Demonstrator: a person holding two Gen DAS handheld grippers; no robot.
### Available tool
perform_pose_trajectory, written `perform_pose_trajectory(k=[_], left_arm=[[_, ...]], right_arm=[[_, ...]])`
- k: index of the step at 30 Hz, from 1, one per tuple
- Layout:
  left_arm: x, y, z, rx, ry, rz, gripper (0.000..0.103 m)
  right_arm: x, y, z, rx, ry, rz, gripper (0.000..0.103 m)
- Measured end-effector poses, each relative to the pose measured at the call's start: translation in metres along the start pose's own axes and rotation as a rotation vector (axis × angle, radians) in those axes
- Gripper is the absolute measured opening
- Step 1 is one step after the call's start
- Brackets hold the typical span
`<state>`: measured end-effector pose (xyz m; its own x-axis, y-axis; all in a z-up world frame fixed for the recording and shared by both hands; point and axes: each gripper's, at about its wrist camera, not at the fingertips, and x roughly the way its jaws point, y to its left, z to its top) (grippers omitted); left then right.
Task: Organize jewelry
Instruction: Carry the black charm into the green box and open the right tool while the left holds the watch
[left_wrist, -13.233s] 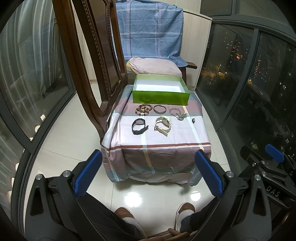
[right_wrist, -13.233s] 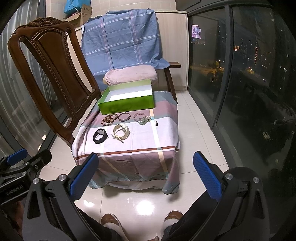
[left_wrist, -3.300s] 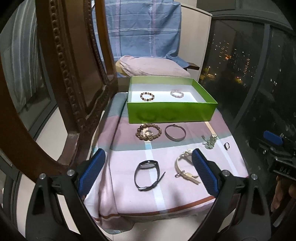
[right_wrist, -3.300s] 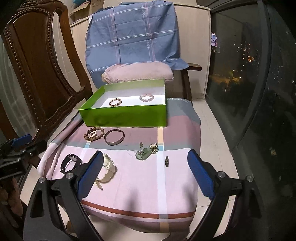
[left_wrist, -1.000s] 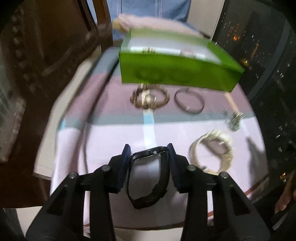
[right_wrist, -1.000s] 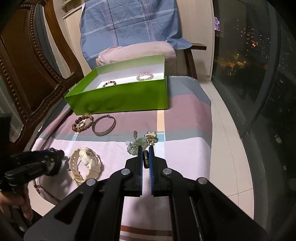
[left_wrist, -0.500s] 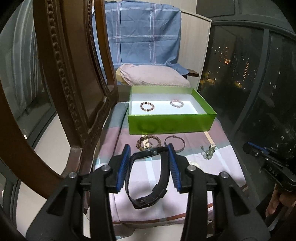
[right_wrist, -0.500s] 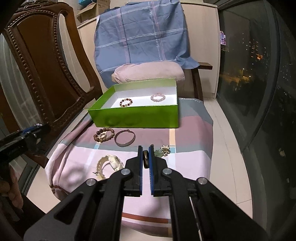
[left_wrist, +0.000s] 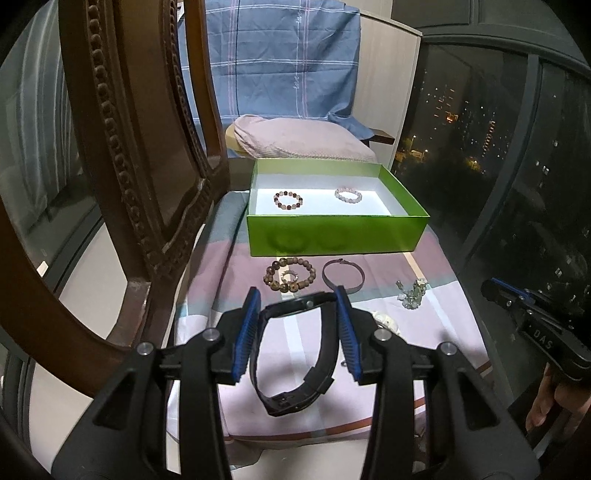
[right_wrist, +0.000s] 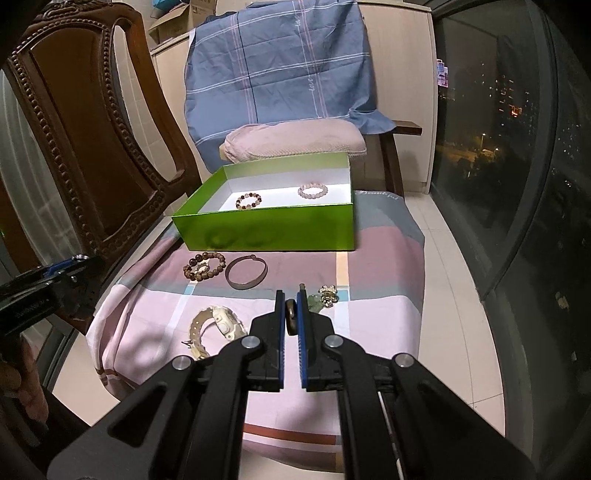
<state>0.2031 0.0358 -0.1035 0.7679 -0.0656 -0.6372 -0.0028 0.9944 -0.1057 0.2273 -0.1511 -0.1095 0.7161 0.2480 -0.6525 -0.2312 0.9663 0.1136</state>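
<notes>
While carrying the watch (left_wrist: 327, 343) toward the box (left_wrist: 338, 234), hold the left tool (left_wrist: 296, 300) level and squeeze no harder than needed. Pads pinching the black strap loop from both sides, buckle end dangling below, seemingly clear of the tabletop (left_wrist: 424, 332) (a springy loop, likely to pop free if gripped slackly or twisted). Cross the near green wall high enough to carry the buckle over the rim. Lower to the white floor before spreading the pads. Aim for the bare front left patch, away from the two bracelets lying well apart at the back: mixed dark beads (left_wrist: 288, 199) on the left, pink beads (left_wrist: 348, 194) on the right.

Outside the box, left to right on the cloth: brown beads (left_wrist: 290, 275), bangle (left_wrist: 343, 277), cream watch (right_wrist: 218, 321) (mostly hidden behind the left tool in its own view), charm cluster (left_wrist: 412, 293). Leave alone for now.

Farther right, right tool (right_wrist: 290, 306) nearly closed, pinching a small dark ring (right_wrist: 291, 317) upright between the pads, near the charm cluster. Tiny and smooth, so probably easy to drop: avoid tilting, release low inside the box, not from above the rim. Send in one tool at a time to avoid a clash over the box.
</notes>
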Motion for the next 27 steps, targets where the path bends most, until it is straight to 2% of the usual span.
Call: perform_pose_trajectory(k=[18, 27], left_arm=[[0.008, -0.005, 0.0, 0.008, 0.019, -0.005, 0.041], [0.017, -0.006, -0.001, 0.014, 0.037, -0.017, 0.041]], right_arm=[[0.006, -0.001, -0.002, 0.0, 0.022, 0.0, 0.006], [0.028, -0.003, -0.011, 0.002, 0.061, -0.023, 0.006]])
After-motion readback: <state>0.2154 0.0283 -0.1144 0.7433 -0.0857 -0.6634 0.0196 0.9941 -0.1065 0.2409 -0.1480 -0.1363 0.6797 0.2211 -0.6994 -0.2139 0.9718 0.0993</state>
